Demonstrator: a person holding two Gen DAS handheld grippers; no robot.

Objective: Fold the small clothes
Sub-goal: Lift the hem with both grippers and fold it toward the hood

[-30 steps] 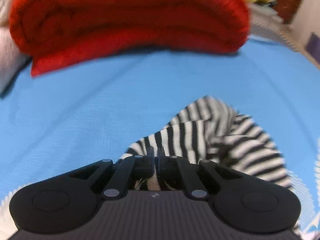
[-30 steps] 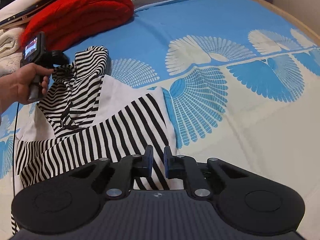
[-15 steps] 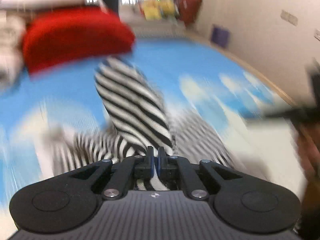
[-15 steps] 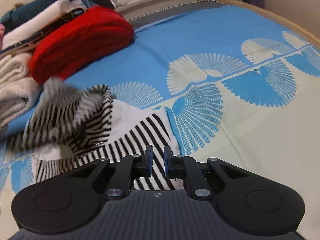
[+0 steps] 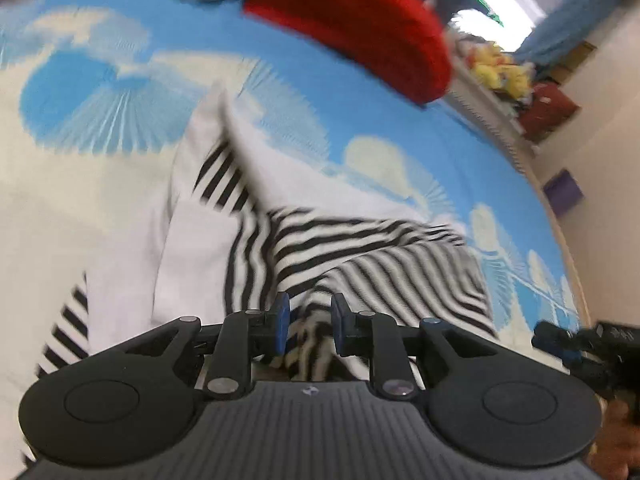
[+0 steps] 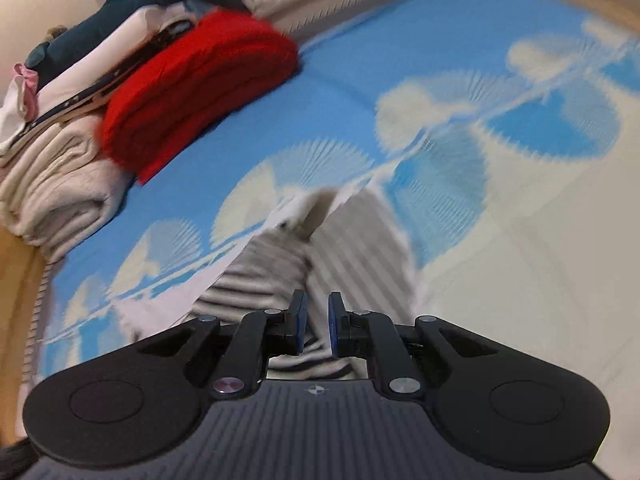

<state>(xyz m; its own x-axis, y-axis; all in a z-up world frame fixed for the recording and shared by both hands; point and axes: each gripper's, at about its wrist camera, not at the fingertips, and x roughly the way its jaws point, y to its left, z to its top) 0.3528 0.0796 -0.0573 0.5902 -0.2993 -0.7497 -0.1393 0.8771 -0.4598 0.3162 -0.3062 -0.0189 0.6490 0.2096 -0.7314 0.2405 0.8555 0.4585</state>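
Striped top (image 5: 360, 248) lay half folded on the blue-and-white bedspread (image 5: 360, 120).
The left gripper (image 5: 307, 322) had just been opening, cloth loose between its pads; the right gripper (image 6: 314, 326) pinched a striped fold. Red knit (image 5: 352, 28) lay at one o'clock.

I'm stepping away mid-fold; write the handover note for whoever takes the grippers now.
Left gripper: jaws have just been opening, releasing the sleeve it carried across; fabric sits loosely between them.
Right gripper: narrow gap over the garment's edge; grip uncertain.
Black-and-white striped knit top: on the blue-and-cream patterned bedspread, below the folded red knit.
Done: one sleeve folded in.
Left: remaining folds, then stack.
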